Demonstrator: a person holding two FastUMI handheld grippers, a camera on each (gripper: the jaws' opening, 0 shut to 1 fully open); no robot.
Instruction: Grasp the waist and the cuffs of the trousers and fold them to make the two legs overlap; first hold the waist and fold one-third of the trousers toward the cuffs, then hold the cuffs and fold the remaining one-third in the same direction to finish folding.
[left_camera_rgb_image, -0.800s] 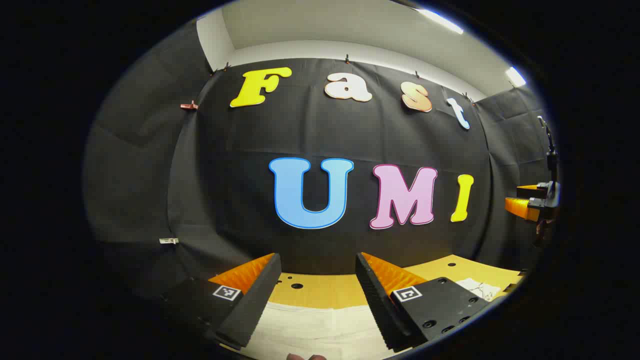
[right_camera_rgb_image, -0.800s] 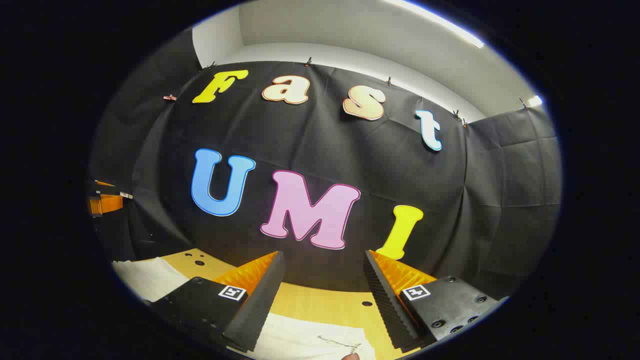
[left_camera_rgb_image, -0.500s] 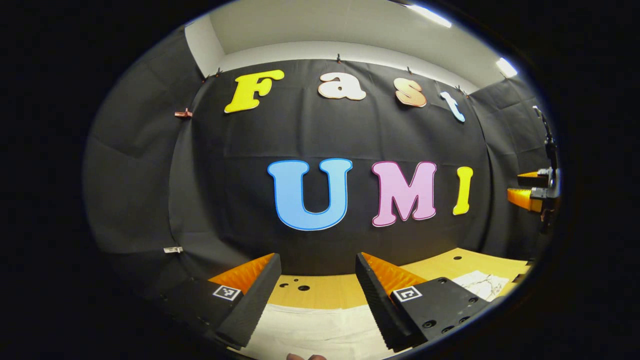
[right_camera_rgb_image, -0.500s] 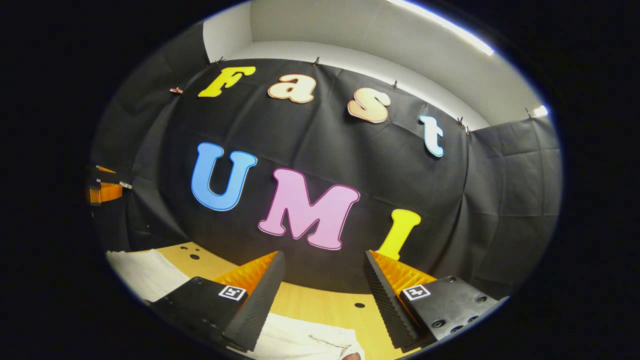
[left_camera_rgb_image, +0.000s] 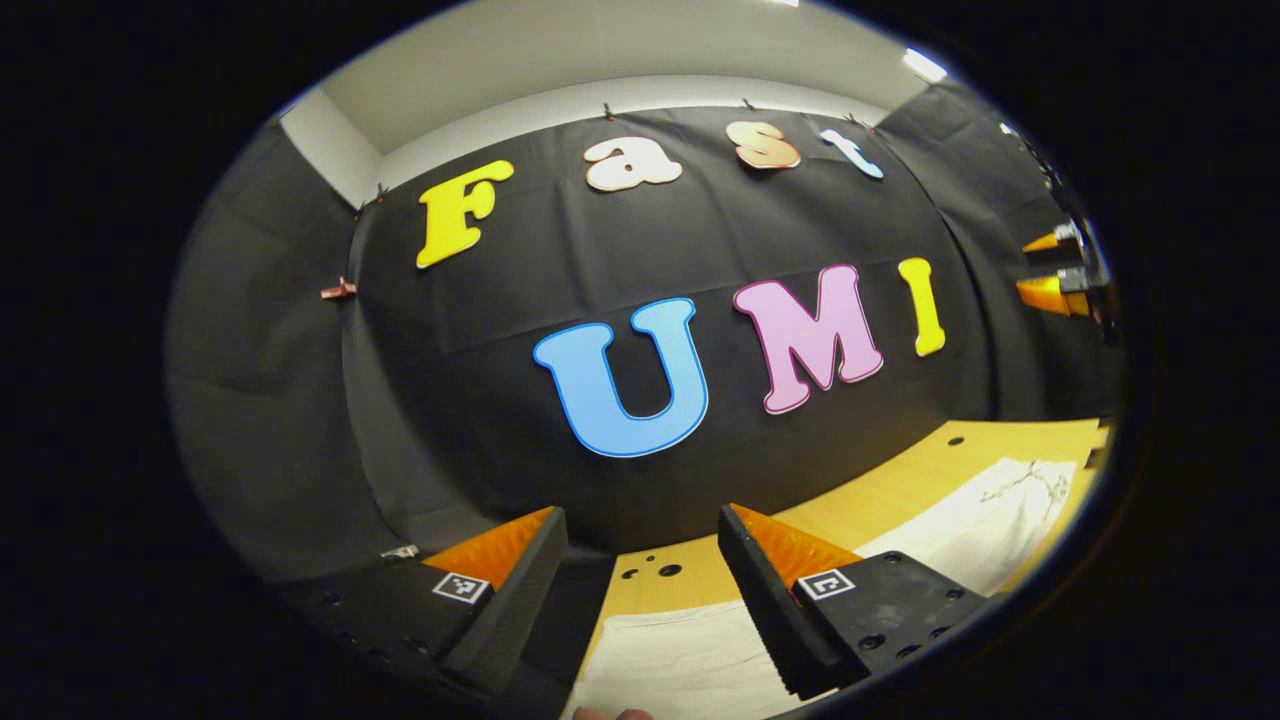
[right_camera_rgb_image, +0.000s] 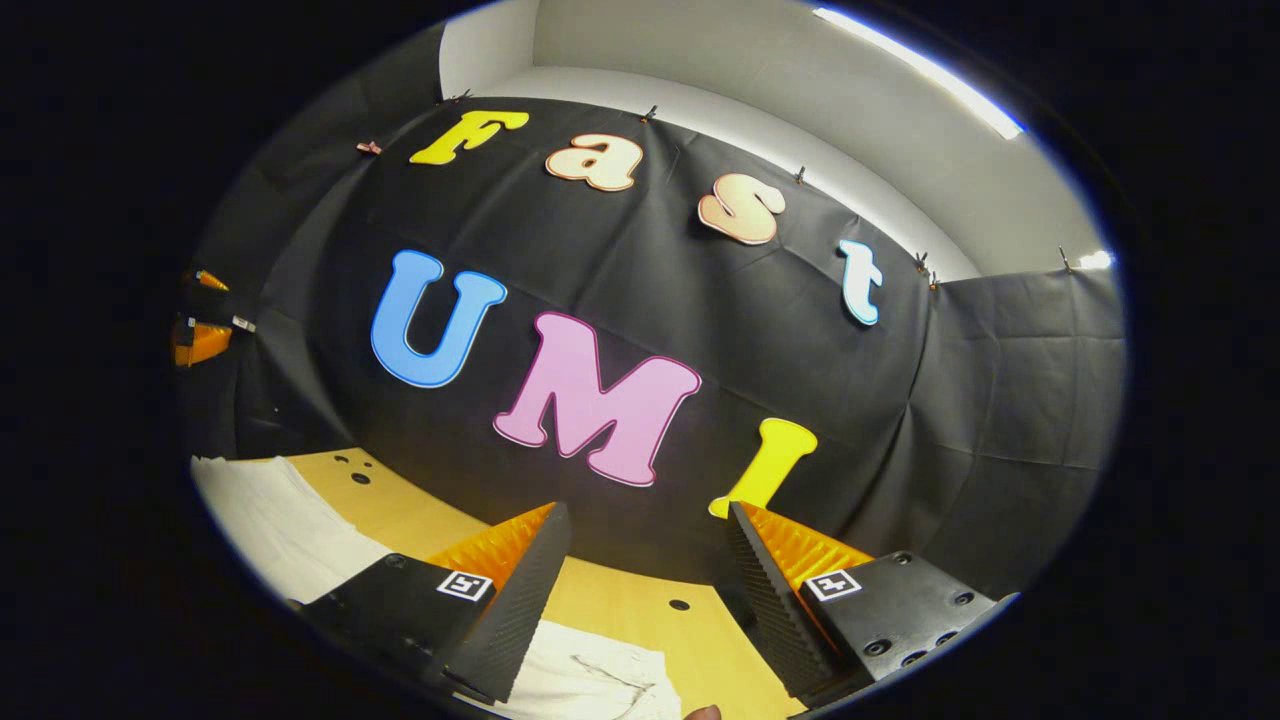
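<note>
White trousers (left_camera_rgb_image: 680, 660) lie flat on the yellow table (left_camera_rgb_image: 900, 480); in the left gripper view one end lies below my fingers and the cloth stretches off to the right. My left gripper (left_camera_rgb_image: 638, 518) hovers open above that end, holding nothing. In the right gripper view the trousers (right_camera_rgb_image: 590, 680), with a loose drawstring, lie under my right gripper (right_camera_rgb_image: 648, 512), which is open and empty too; more of the cloth lies at the left. Each gripper shows small at the other view's edge: the right gripper (left_camera_rgb_image: 1035, 268) and the left gripper (right_camera_rgb_image: 200, 310).
The table top (right_camera_rgb_image: 620, 610) has small holes near its far edge. Black cloth walls close in the back and both sides. In the left gripper view the table's left edge (left_camera_rgb_image: 600, 620) runs under my fingers, with dark space beyond. A person's fingertip (right_camera_rgb_image: 703, 712) peeks in at the bottom.
The left gripper has swung and rolled to the left, bringing the table's left edge under its fingers. The right gripper has tilted slightly. Both stay open.
</note>
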